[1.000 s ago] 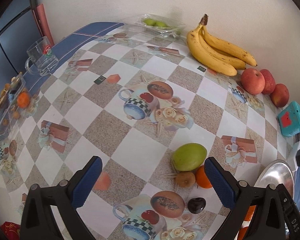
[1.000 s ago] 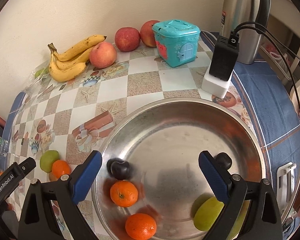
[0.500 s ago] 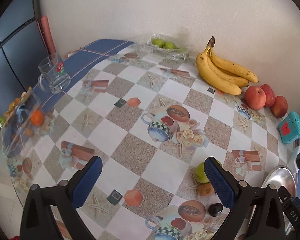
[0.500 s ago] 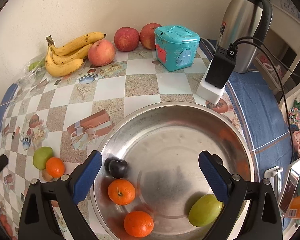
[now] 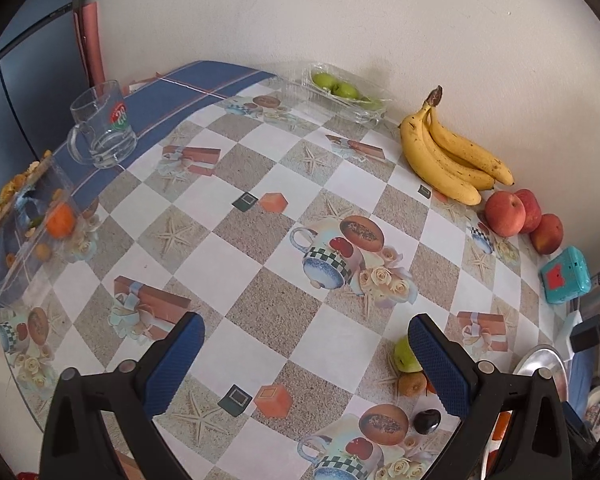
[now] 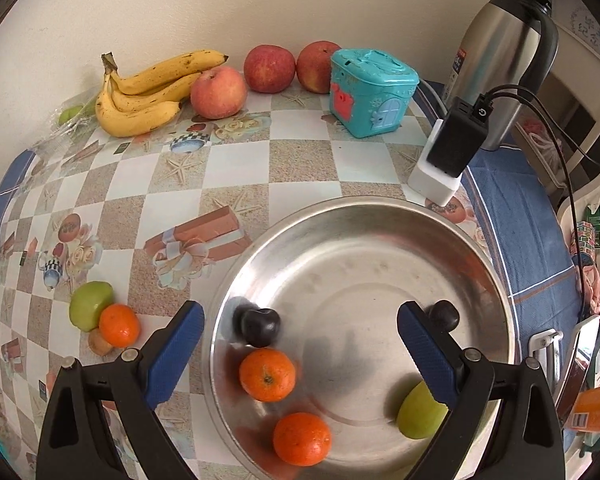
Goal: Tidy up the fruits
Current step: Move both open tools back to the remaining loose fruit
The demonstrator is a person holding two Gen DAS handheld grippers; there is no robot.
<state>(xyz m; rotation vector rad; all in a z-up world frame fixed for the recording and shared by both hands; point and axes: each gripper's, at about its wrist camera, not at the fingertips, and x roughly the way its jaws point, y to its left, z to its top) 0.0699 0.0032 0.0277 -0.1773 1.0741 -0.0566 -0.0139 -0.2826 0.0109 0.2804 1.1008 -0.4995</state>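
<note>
A steel bowl (image 6: 380, 216) holds two oranges (image 6: 266, 374), two dark plums (image 6: 260, 326) and a green fruit (image 6: 420, 416). My right gripper (image 6: 300, 344) is open and empty above the bowl. On the table left of the bowl lie a green fruit (image 6: 90, 304), an orange (image 6: 118, 325) and a kiwi (image 6: 100, 345). My left gripper (image 5: 306, 356) is open and empty, high above the table; the green fruit (image 5: 404, 356), the kiwi (image 5: 412, 383) and a dark plum (image 5: 427, 421) lie beside its right finger.
Bananas (image 5: 444, 152) and three apples (image 5: 504, 213) lie by the wall, next to a teal box (image 6: 370, 90). A power strip (image 6: 440, 172) and kettle (image 6: 496, 60) stand behind the bowl. A glass mug (image 5: 102, 128) and clear trays (image 5: 342, 92) are at left.
My left gripper has risen and pulled back, so the table looks farther and the loose fruits sit lower right. My right gripper has lifted slightly above the bowl; the green fruit in it has settled.
</note>
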